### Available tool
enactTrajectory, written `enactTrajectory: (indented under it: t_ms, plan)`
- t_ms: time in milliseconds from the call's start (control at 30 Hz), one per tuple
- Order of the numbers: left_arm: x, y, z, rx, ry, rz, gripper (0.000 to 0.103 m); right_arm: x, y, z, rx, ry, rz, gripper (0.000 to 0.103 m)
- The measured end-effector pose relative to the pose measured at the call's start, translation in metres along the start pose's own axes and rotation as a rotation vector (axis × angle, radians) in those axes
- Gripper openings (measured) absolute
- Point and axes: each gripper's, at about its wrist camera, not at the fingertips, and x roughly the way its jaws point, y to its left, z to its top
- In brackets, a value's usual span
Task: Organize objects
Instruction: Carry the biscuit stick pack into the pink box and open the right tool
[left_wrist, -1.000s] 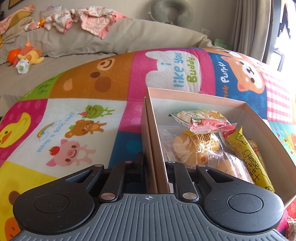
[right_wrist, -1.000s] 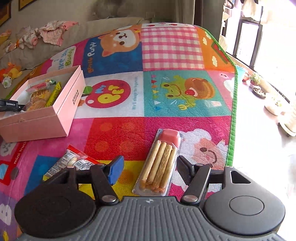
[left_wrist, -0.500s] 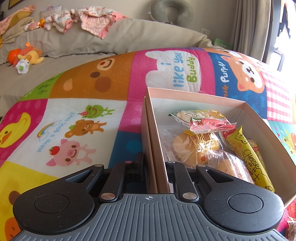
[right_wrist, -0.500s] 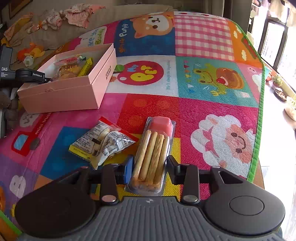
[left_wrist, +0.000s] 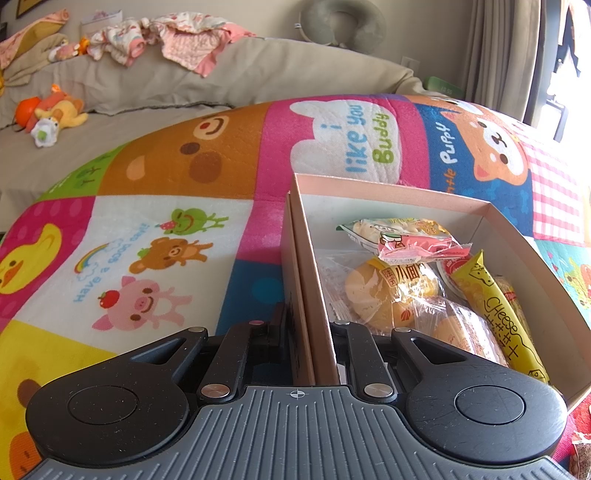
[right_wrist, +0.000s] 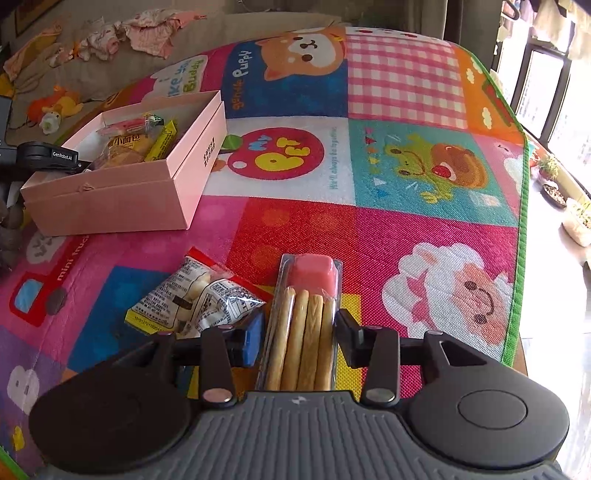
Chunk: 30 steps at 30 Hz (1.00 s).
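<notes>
Left tongs (left_wrist: 312, 332) clench the box (left_wrist: 369, 188) wall; right tongs (right_wrist: 299, 332), loosening slightly, straddle the breadstick pack (right_wrist: 303, 332) — squeeze gently, lift level.

The play mat (right_wrist: 388, 221) looks like foam with a fine woven-like texture, matt; the pink box (right_wrist: 110, 199) is smooth matt cardboard; the breadstick pack (right_wrist: 303, 325) is clear glossy plastic; the snack packet (right_wrist: 199, 299) beside it is crinkled shiny film; the sofa (left_wrist: 184, 85) is dull beige cloth.
</notes>
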Motion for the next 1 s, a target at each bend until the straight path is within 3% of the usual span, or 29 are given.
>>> enactTrajectory:
  t_ms: [133, 333, 600, 833, 1000]
  plan:
    - [0.0, 0.0, -0.001, -0.003, 0.0, -0.003, 0.015, -0.003, 0.004, 0.003, -0.029, 0.027, -0.001, 0.033]
    - [0.0, 0.0, -0.001, -0.002, 0.0, -0.002, 0.015, -0.037, 0.003, -0.008, -0.047, 0.057, 0.021, 0.033]
    - [0.0, 0.0, -0.001, -0.003, 0.001, -0.003, 0.015, -0.075, 0.029, 0.003, -0.017, 0.043, 0.219, 0.033]
    - [0.0, 0.0, -0.001, -0.003, 0.001, -0.003, 0.015, -0.083, 0.061, 0.037, -0.046, -0.023, 0.333, 0.033]
    - [0.0, 0.0, -0.002, -0.005, 0.001, -0.005, 0.015, -0.062, 0.08, 0.082, -0.056, -0.057, 0.342, 0.033]
